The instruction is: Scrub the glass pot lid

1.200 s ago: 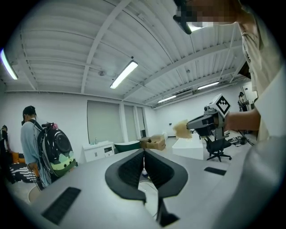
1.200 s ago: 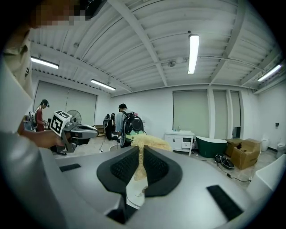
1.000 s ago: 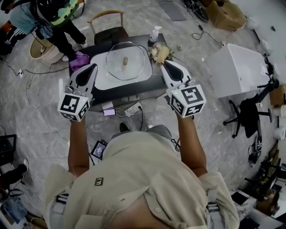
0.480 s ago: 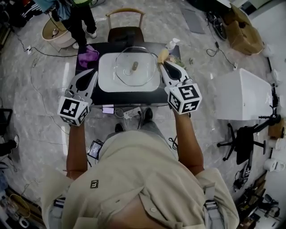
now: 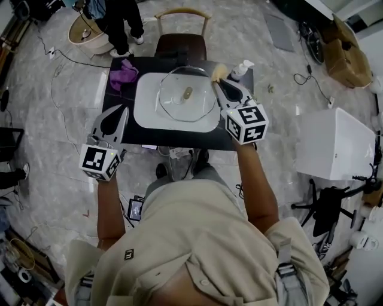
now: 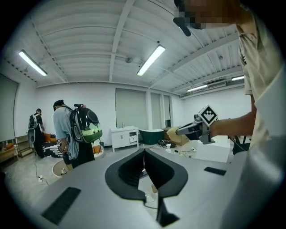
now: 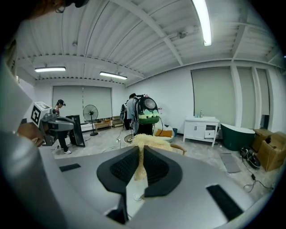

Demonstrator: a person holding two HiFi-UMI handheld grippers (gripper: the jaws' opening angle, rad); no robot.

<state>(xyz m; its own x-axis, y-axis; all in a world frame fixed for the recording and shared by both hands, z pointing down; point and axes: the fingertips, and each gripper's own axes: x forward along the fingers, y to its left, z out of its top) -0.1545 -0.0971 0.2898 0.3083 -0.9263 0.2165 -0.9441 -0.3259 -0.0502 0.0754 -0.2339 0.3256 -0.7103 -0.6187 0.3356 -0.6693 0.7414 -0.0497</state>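
Note:
The glass pot lid (image 5: 187,94), with a pale knob in its middle, lies on a white tray (image 5: 146,113) on the black table (image 5: 119,134). My right gripper (image 5: 218,82) hovers at the tray's far right corner, shut on a yellowish fibrous scrubber (image 5: 219,72); in its own view the scrubber (image 7: 147,142) sticks out between the shut jaws of the right gripper (image 7: 141,151). My left gripper (image 5: 123,110) hangs at the table's front left, off the tray, shut on nothing. Its own view shows the left gripper (image 6: 144,151) with the jaws together.
A purple cloth (image 5: 124,75) lies at the table's far left and a soap pump bottle (image 5: 241,70) at its far right. A chair (image 5: 182,37) stands behind the table. A person (image 5: 122,18) stands beyond it, and a white box (image 5: 334,143) sits on the floor to the right.
The view has swung, so the table sits lower and more centred. My left gripper has drawn back from the tray toward the table's front left. The right gripper stays by the tray's right side with the scrubber.

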